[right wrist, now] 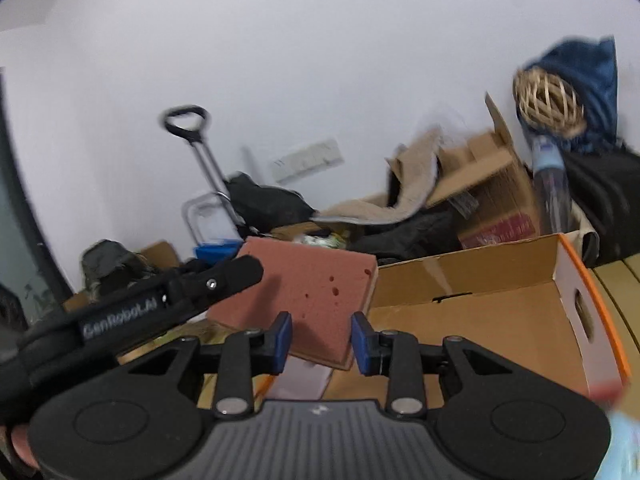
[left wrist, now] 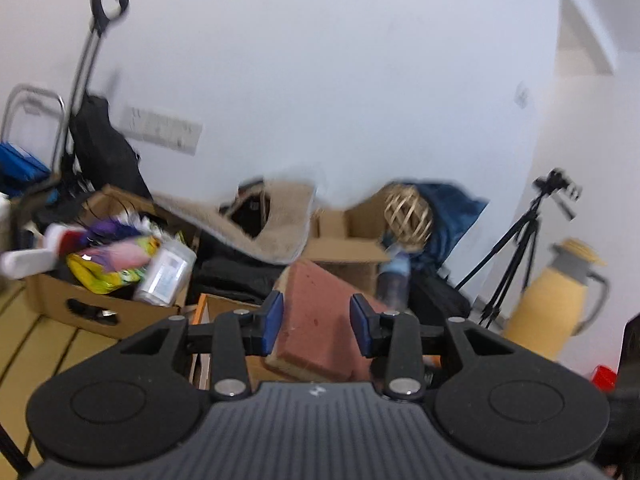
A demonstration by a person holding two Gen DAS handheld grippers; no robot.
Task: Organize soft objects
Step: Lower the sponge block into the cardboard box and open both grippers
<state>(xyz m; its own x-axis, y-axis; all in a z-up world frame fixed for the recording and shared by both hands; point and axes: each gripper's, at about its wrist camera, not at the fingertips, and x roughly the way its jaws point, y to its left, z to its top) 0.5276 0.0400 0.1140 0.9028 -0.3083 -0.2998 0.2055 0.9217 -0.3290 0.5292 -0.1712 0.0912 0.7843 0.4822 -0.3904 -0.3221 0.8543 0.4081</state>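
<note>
A flat pink-red sponge block with a tan underside sits between the blue pads of my left gripper, which is shut on its left part. The same sponge shows in the right wrist view, tilted over an open cardboard box with an orange edge. My right gripper closes its blue pads on the sponge's near corner. The left gripper's black body reaches in from the left onto the sponge.
A cardboard box with bright packets and a plastic jar stands at the left. Behind are a beige cloth, a wicker ball, blue fabric, a bottle, a black trolley, a tripod and a yellow jug.
</note>
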